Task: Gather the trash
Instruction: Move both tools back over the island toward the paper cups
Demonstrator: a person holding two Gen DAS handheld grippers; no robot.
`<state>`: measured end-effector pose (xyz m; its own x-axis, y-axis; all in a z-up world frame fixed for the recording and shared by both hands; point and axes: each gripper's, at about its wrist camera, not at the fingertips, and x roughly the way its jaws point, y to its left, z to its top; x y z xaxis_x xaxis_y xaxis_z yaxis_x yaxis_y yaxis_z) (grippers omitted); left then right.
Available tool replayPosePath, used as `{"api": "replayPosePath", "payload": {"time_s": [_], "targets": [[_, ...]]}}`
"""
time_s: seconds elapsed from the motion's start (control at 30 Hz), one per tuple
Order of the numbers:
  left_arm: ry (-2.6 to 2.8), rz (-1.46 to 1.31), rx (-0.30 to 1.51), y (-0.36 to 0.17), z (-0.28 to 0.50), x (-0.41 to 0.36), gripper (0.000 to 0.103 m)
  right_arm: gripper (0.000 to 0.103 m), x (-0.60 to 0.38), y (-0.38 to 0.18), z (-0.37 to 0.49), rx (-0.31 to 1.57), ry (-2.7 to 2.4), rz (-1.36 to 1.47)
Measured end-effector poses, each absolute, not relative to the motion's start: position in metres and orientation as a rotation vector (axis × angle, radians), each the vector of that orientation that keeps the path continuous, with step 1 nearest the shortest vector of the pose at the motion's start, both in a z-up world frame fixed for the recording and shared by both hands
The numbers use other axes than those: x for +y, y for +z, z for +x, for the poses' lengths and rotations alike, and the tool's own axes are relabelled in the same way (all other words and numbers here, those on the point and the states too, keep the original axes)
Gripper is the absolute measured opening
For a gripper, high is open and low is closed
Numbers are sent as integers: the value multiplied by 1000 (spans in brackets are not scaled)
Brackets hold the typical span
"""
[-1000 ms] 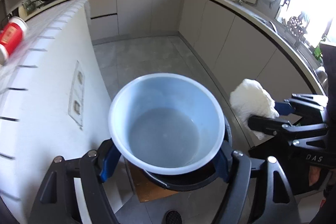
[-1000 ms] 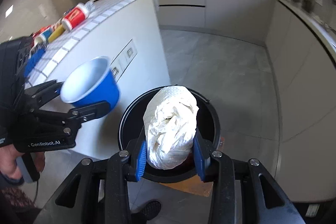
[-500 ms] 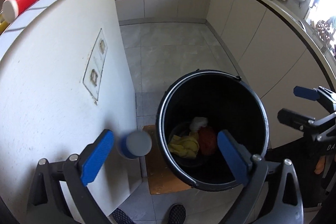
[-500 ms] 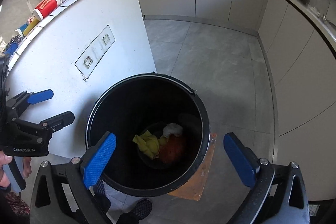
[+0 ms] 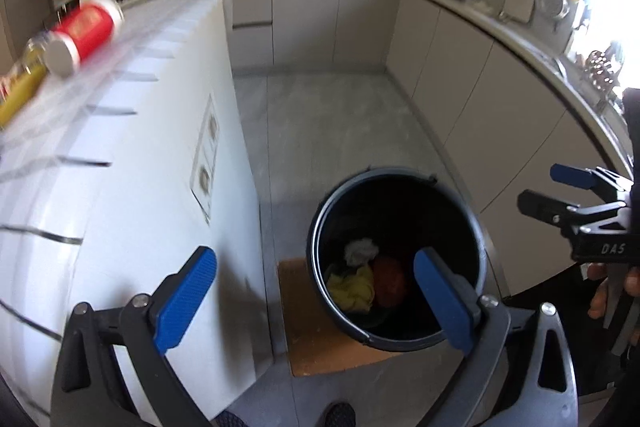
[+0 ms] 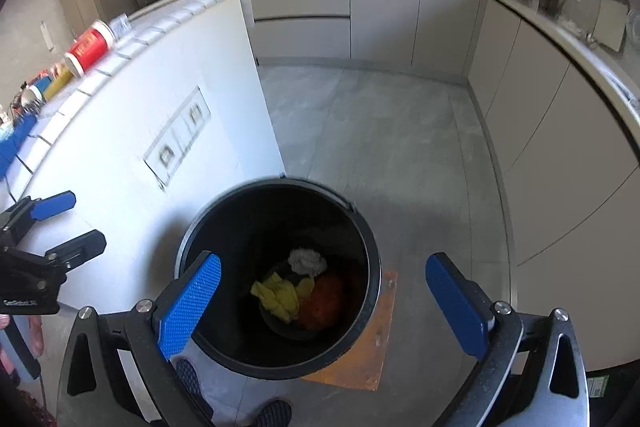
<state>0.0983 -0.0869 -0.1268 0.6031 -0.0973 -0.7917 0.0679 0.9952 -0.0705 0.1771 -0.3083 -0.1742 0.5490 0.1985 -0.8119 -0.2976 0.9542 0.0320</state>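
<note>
My left wrist camera looks steeply down past the white island's tabletop (image 5: pixel 120 75), blurred I think, onto the black bin (image 5: pixel 472 227) to its right. My right wrist camera sits right above that bin (image 6: pixel 368 227). Both share the bin, floor (image 6: pixel 380 131) and far cabinets, and each catches the other hand-held gripper at its edge.

Bin (image 6: pixel 362 223) mouth apparently open above.
</note>
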Motion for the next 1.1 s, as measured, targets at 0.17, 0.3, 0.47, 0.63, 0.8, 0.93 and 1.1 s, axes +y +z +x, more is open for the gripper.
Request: {"api": "replayPosePath", "payload": {"time_s": [0.17, 0.3, 0.47, 0.63, 0.8, 0.93, 1.1], "targets": [[-94, -55, 864, -97, 92, -72, 100, 103, -289, -137, 162, 874, 278, -93], [-131, -75, 831, -85, 92, -68, 100, 103, -275, -114, 149, 824, 268, -84], [-144, -100, 788, -71, 84, -59, 100, 103, -263, -96, 135, 799, 268, -97], [-105, -108, 769, -65, 81, -34, 100, 103, -249, -84, 124, 782, 273, -93], [-36, -122, 753, -61, 70, 5, 100, 103, -230, -76, 116, 764, 274, -90], [8, -130, 739, -58, 58, 31, 100, 103, -210, -72, 111, 756, 297, -100], [69, -135, 720, -51, 43, 70, 100, 103, -178, -59, 104, 732, 339, -110]]}}
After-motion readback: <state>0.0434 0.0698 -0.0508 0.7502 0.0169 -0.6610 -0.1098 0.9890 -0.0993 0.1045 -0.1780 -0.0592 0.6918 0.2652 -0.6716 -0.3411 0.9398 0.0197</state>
